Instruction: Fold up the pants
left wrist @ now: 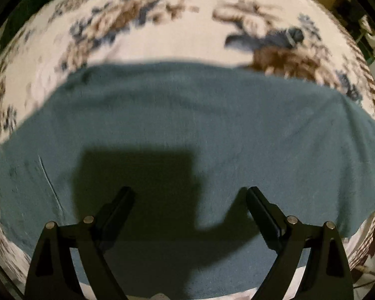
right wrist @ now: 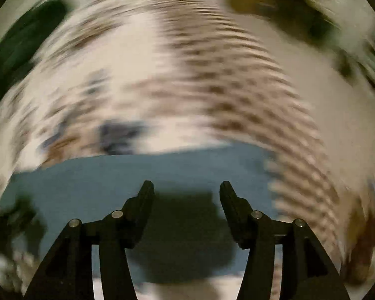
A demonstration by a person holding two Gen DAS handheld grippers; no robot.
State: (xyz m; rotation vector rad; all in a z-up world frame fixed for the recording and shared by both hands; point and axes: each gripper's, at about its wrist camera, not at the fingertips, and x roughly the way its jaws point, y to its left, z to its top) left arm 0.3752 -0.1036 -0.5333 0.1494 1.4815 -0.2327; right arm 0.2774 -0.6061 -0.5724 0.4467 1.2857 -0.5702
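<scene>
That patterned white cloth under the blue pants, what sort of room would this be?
Probably a home, perhaps a bedroom. The blue pants lie flat on a white spread with brown and blue flower prints, which looks like bedding or a blanket. Household clutter shows dimly at the edge, too blurred to name.

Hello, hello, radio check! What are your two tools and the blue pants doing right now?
Left tool open, empty, above the pants. Right tool open, empty, over the pants' edge. Pants lying flat on the patterned blanket. Nothing in the way.
</scene>
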